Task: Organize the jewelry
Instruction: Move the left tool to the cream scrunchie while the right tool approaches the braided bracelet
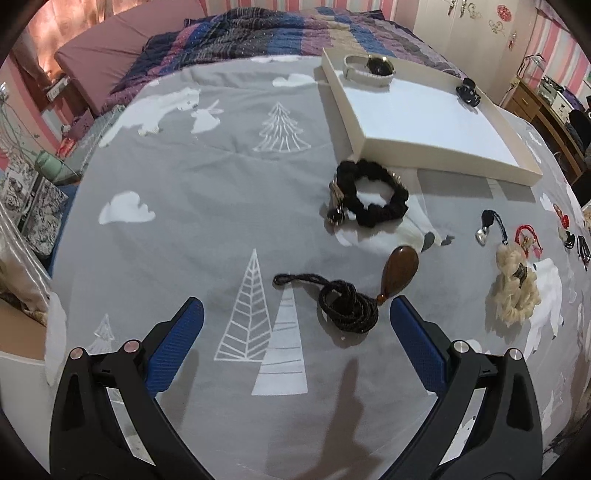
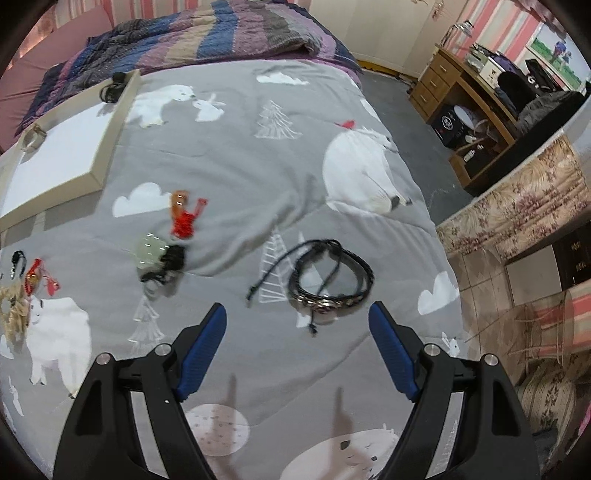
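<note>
With both grippers' fingers apart and empty, the right gripper (image 2: 297, 325) may snag only the braided bracelets' (image 2: 330, 282) loose cord, while the left gripper (image 1: 295, 317) could pinch the bed cover (image 1: 207, 177) beside the pendant necklace (image 1: 354, 295).

Each view is taken from a wrist camera angled steeply down along spread fingers at a grey bedspread (image 1: 192, 177), seen from close above. Shared by both views are the white tray (image 1: 436, 122) and the striped quilt (image 2: 221, 33) beyond.

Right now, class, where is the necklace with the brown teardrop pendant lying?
In the left wrist view the necklace lies on the grey bedspread just ahead of the open left gripper, close to its right-hand finger, nearer the camera than the black scrunchie.
</note>
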`<control>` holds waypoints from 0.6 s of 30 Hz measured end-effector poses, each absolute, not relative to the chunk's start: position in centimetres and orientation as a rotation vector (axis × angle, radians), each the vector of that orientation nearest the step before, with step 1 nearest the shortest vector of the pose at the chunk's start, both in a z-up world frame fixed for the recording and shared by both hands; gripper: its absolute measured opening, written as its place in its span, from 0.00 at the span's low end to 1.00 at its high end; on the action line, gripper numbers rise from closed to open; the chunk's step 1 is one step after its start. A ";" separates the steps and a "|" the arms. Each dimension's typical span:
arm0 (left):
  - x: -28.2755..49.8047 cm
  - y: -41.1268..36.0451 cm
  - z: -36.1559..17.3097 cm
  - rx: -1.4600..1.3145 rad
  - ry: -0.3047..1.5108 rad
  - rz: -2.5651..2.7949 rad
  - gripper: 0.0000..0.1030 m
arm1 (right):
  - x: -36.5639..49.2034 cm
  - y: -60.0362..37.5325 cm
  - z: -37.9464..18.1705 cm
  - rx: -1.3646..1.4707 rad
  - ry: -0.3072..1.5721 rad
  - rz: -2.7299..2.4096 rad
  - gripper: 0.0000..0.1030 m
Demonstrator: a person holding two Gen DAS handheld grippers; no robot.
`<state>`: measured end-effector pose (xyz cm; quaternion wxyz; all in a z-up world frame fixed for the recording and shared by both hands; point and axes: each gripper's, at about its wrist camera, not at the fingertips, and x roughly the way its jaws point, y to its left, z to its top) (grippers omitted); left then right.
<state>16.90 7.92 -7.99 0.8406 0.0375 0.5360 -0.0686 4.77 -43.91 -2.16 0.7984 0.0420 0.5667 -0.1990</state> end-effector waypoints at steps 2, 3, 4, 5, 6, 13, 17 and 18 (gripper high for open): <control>16.9 7.8 -8.3 0.071 1.140 -0.155 0.97 | 4.7 -44.4 -2.4 0.092 1.220 -0.440 0.77; 17.0 7.7 -8.5 0.074 1.140 -0.152 0.97 | 4.6 -44.6 -2.6 0.091 1.222 -0.444 0.77; 17.0 7.7 -8.6 0.074 1.139 -0.152 0.97 | 4.6 -44.7 -2.7 0.090 1.223 -0.448 0.77; 17.0 7.6 -8.7 0.073 1.139 -0.155 0.97 | 4.7 -44.9 -2.9 0.088 1.225 -0.453 0.77; 17.0 7.6 -8.8 0.071 1.138 -0.155 0.97 | 4.7 -45.1 -3.0 0.087 1.226 -0.455 0.77; 17.1 7.3 -9.2 0.072 1.140 -0.163 0.96 | 5.2 -46.2 -4.1 0.103 1.243 -0.474 0.77; 17.1 6.6 -8.6 0.068 1.131 -0.184 0.96 | 5.3 -46.1 -4.1 0.092 1.246 -0.469 0.77; 16.9 6.2 -8.4 0.066 1.132 -0.193 0.96 | 5.4 -46.1 -4.1 0.091 1.245 -0.468 0.77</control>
